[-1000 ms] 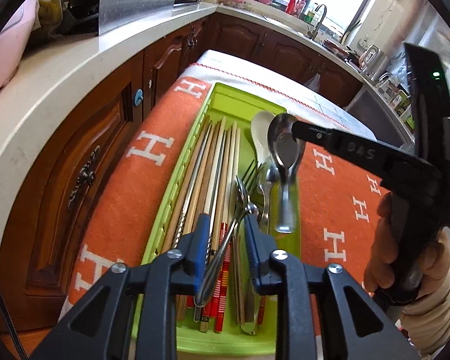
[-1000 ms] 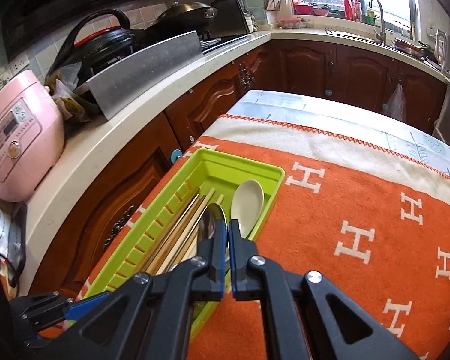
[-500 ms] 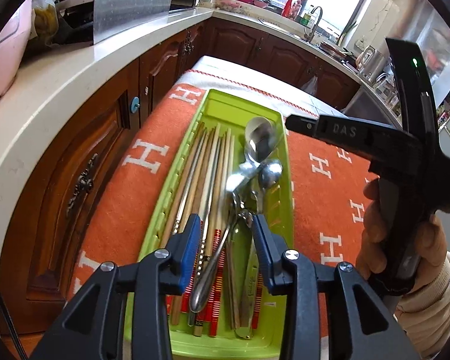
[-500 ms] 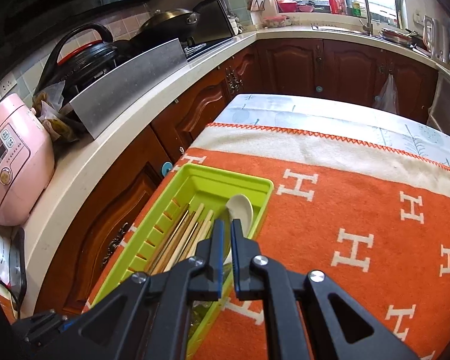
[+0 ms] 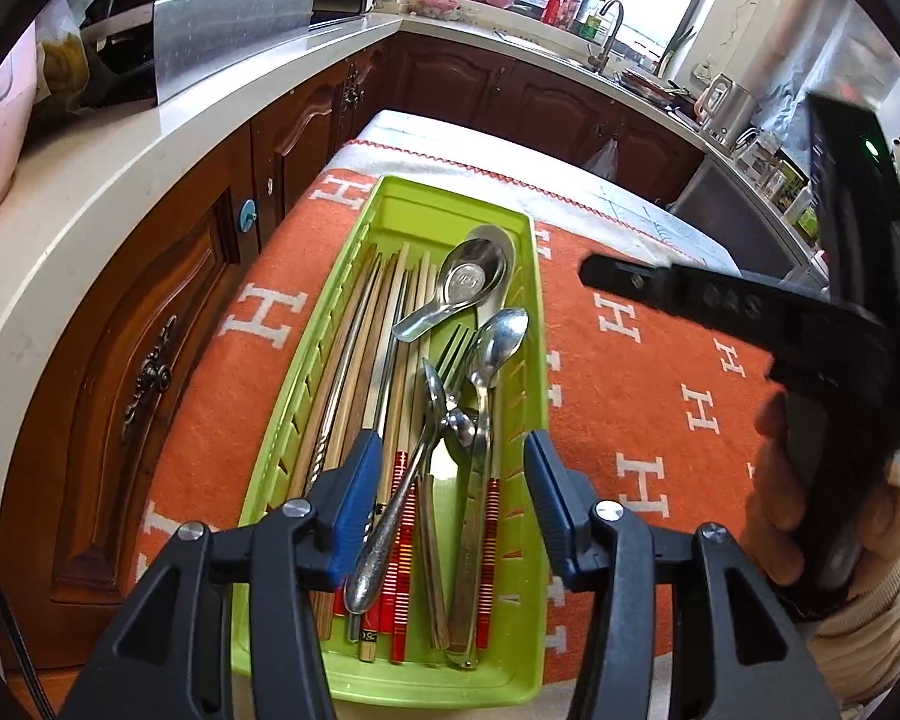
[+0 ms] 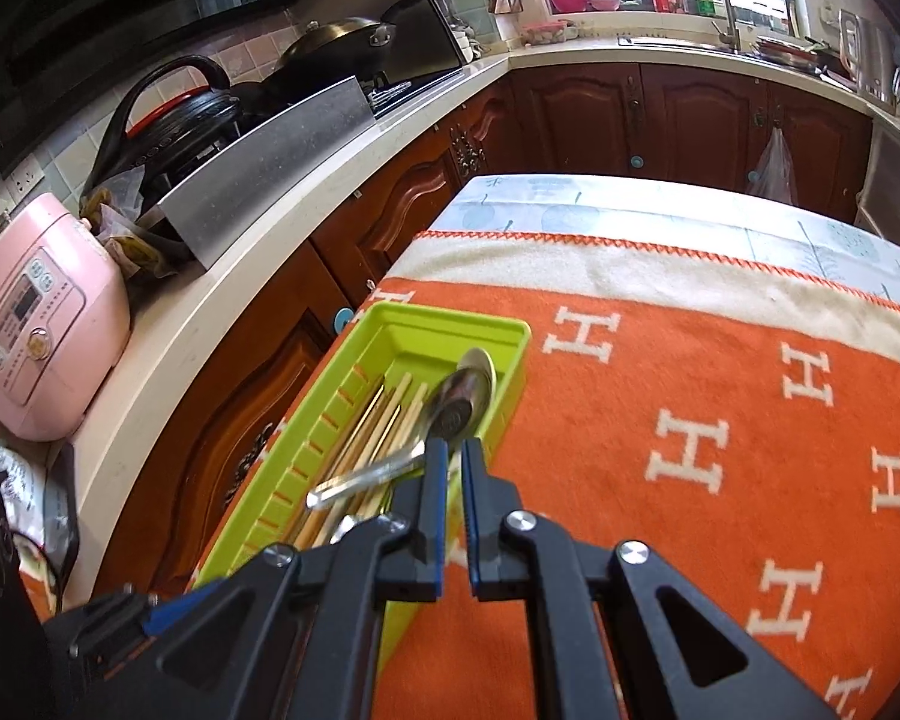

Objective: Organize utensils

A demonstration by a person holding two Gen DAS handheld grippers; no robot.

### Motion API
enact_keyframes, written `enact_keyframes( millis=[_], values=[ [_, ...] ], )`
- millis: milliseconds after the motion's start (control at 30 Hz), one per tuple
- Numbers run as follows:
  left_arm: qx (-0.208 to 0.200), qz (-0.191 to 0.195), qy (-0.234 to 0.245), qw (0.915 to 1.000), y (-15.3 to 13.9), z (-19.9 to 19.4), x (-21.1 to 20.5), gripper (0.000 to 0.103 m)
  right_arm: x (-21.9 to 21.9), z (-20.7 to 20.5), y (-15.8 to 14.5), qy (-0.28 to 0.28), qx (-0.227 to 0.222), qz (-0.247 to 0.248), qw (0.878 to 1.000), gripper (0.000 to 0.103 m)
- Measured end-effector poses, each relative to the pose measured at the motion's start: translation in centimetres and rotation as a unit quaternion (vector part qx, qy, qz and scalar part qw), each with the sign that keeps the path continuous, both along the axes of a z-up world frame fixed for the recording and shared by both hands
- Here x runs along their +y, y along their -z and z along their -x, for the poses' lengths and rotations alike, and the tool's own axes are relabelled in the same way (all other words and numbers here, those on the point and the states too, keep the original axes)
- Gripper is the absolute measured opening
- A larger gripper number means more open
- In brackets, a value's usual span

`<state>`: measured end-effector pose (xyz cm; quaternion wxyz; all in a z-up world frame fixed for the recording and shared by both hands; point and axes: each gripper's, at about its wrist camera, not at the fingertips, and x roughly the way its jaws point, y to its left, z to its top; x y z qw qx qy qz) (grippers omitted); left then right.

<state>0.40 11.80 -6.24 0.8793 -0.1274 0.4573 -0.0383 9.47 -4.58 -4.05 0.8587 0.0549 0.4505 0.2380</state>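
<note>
The left claw [image 5: 450, 480] is spreading its blue-padded jaws and grips nothing; between and just under them lie a glossy metal spoon [image 5: 417, 462] with a beaded handle, a fork [image 5: 455, 354] and red-striped chopsticks [image 5: 403, 552], all inside the slotted lime plastic tray [image 5: 384, 681]. Just ahead sit plain wooden chopsticks [image 5: 390, 324] and a short, broad steel soup spoon [image 5: 462, 291]. The right claw [image 6: 455, 462] is clenched and empty above the tray's rim, hiding its near end. The tray rests on a fuzzy orange blanket [image 6: 690, 396] covering the desk.

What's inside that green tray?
The green tray holds chopsticks, a fork, a short soup spoon and slim metal spoons. The piled cutlery hides the tray floor underneath.
</note>
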Motion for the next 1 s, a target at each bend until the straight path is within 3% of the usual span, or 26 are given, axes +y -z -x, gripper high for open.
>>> enact_keyframes(
  millis=[200, 333, 533, 700, 867, 933, 1000],
  values=[
    [-0.003, -0.005, 0.01, 0.9999, -0.7, 0.2, -0.7, 0.05, -2.3, 2.7, -0.6, 0.007, 0.002, 0.003, 1.0, 0.005],
    [-0.014, -0.013, 0.023, 0.9996, -1.6, 0.6, -1.8, 0.07, -3.9, 4.5, -0.8, 0.015, 0.003, 0.017, 1.0, 0.005],
    [-0.031, -0.039, 0.047, 0.9976, -3.5, 1.3, -4.3, 0.085, -7.0, 7.6, -1.9, 0.033, 0.008, 0.03, 0.999, 0.005],
    [-0.044, -0.071, 0.051, 0.9952, -5.3, 1.7, -7.0, 0.088, -9.6, 9.6, -3.6, 0.058, 0.001, 0.047, 0.997, 0.005],
    [-0.039, -0.075, 0.047, 0.9953, -6.9, 1.5, -9.4, 0.088, -11.9, 10.8, -5.3, 0.079, 0.004, 0.05, 0.996, 0.006],
    [-0.044, -0.078, 0.05, 0.9947, -7.5, 1.6, -10.2, 0.093, -12.6, 11.3, -5.7, 0.09, 0.003, 0.051, 0.995, 0.011],
    [-0.053, -0.081, 0.05, 0.9941, -8.2, 1.8, -11.1, 0.102, -13.5, 11.8, -6.2, 0.101, 0.001, 0.041, 0.994, 0.03]
  ],
)
